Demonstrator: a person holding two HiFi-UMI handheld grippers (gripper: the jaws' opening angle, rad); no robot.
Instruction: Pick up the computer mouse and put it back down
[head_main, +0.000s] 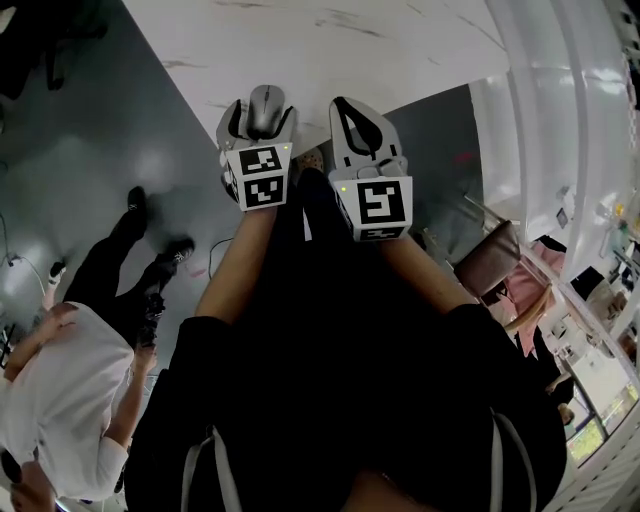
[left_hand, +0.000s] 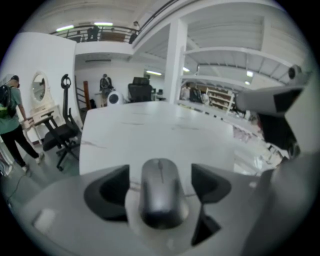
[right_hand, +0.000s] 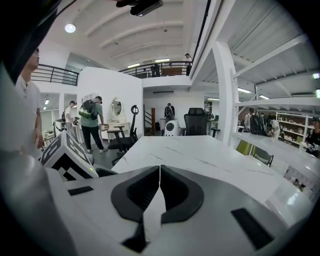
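Observation:
A grey computer mouse (head_main: 265, 108) lies on the white marble table (head_main: 330, 50) close to its near edge. My left gripper (head_main: 258, 122) straddles it. In the left gripper view the mouse (left_hand: 160, 192) sits between the two dark pads (left_hand: 107, 192), with a thin strip of white showing on each side, so the left gripper (left_hand: 160, 182) is open and not pressing on it. My right gripper (head_main: 358, 125) hovers just to the right of the mouse. In its own view the right gripper (right_hand: 160, 170) is shut, its jaws meeting on nothing.
The tabletop (right_hand: 200, 155) stretches away ahead of both grippers. A black office chair (left_hand: 57, 135) stands off the table's left side. A person in a white shirt (head_main: 60, 390) stands on the grey floor at left. Another chair (head_main: 490, 262) is at right.

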